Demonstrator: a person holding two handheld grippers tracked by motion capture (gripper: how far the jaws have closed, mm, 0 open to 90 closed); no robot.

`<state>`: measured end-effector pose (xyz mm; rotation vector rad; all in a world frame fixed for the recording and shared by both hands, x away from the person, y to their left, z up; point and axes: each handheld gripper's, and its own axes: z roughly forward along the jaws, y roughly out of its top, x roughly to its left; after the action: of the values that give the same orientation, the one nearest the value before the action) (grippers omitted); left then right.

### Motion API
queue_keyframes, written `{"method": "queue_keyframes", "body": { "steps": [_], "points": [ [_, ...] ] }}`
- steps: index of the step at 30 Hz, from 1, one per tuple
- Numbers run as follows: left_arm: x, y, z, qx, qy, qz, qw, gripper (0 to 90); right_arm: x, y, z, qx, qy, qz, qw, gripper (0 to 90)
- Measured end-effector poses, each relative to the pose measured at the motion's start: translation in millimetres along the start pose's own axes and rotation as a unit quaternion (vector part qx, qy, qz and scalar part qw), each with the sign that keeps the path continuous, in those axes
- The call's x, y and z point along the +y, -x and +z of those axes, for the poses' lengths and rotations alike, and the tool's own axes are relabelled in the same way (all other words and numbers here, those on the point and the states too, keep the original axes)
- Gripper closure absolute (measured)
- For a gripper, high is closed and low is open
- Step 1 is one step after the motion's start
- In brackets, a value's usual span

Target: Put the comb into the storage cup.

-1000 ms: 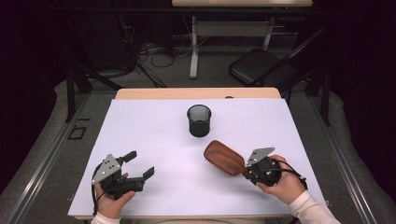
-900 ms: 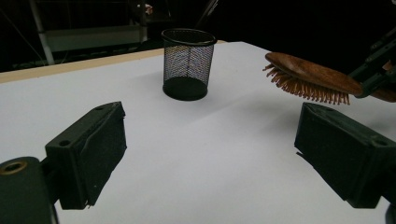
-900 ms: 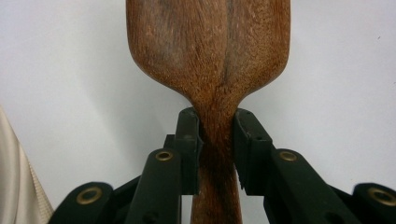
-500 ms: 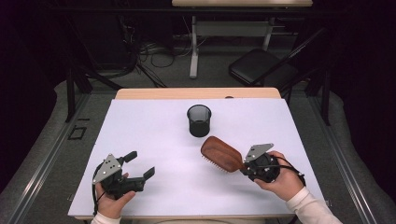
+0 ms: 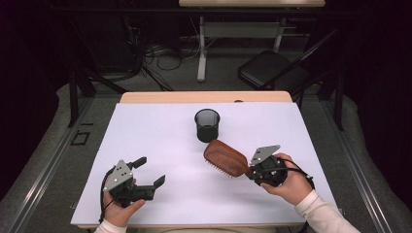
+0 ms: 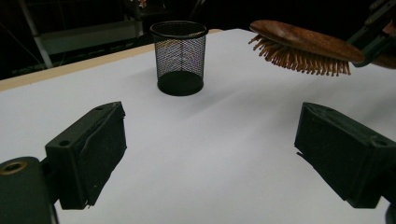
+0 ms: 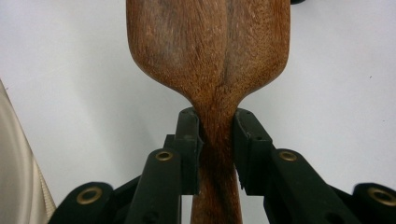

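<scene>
Wooden brush (image 5: 226, 158) clamped by its handle in my right gripper (image 5: 254, 170), held off the white table (image 5: 155, 131), bristles down, head toward 10 o'clock; mesh cup (image 5: 207, 124) upright just beyond it at 11; left gripper (image 5: 151, 173) at 7 o'clock, jaws apart, nothing between them.

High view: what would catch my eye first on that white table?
Likely the wooden hairbrush, held off the table with bristles down by the right gripper, whose jaws clamp its handle. Just beyond it a black mesh cup stands upright near the table's middle. The left gripper rests open at the near left, holding nothing.
</scene>
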<state>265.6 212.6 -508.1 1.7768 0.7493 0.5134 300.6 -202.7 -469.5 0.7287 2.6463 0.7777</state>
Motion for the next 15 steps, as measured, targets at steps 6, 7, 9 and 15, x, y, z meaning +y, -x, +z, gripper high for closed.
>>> {"method": "queue_keyframes", "body": {
  "steps": [6, 7, 9, 15],
  "points": [
    [7.8, 7.0, 7.4, -0.004, -0.017, 0.029, 0.9994, 8.8, 5.2, 0.9, -0.8, 0.004, 0.0, -0.001, 1.0, 73.5],
    [9.5, 8.1, 8.9, -0.007, -0.021, 0.033, 0.9992, 8.8, 6.1, 1.3, -1.0, 0.005, 0.0, -0.002, 1.0, 73.5],
    [13.6, 10.7, 13.2, -0.016, -0.03, 0.04, 0.9986, 8.8, 7.9, 1.9, -1.8, 0.005, -0.001, -0.004, 1.0, 73.5],
    [24.2, 15.4, 21.9, -0.028, -0.054, 0.063, 0.9962, 9.3, 13.9, 2.2, -5.7, 0.005, -0.002, -0.009, 0.9999, 73.5]
  ]
}}
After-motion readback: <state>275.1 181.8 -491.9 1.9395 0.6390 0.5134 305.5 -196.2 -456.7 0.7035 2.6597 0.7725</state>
